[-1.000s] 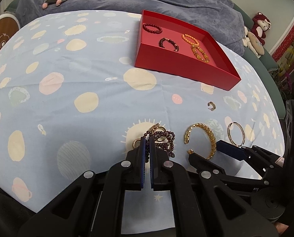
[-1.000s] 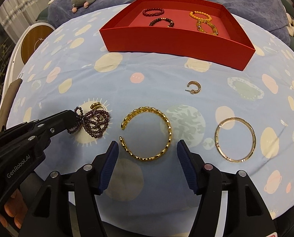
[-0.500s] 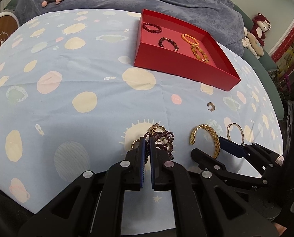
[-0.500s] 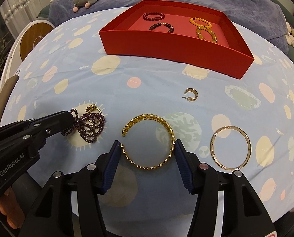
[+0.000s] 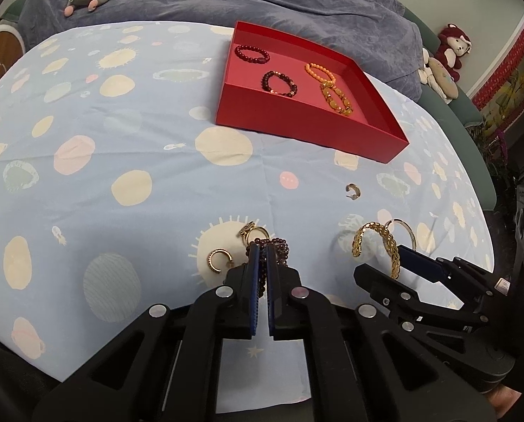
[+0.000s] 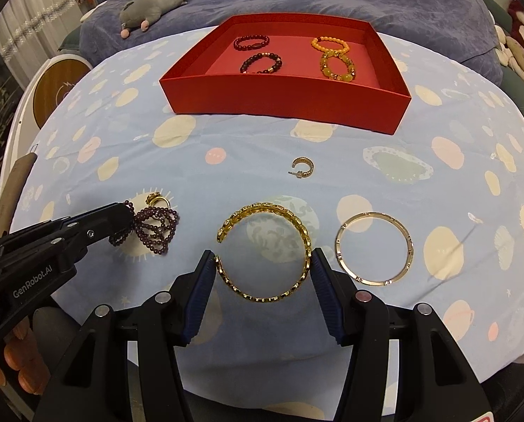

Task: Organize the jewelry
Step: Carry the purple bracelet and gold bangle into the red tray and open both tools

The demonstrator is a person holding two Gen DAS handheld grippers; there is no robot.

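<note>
We keep the left tongs (image 5: 261,249) clamped on the purple bead strand (image 6: 153,227) and the right tongs (image 6: 263,263) pressed against the gold cuff (image 6: 265,249) on the counter (image 6: 227,176) — both pieces presumably bound for the red tray (image 6: 283,105) beyond.

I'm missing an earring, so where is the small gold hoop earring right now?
In the right wrist view, the small gold hoop earring lies alone on the blue planet-print cloth, between the red tray and the open gold chain-link cuff bracelet.
</note>
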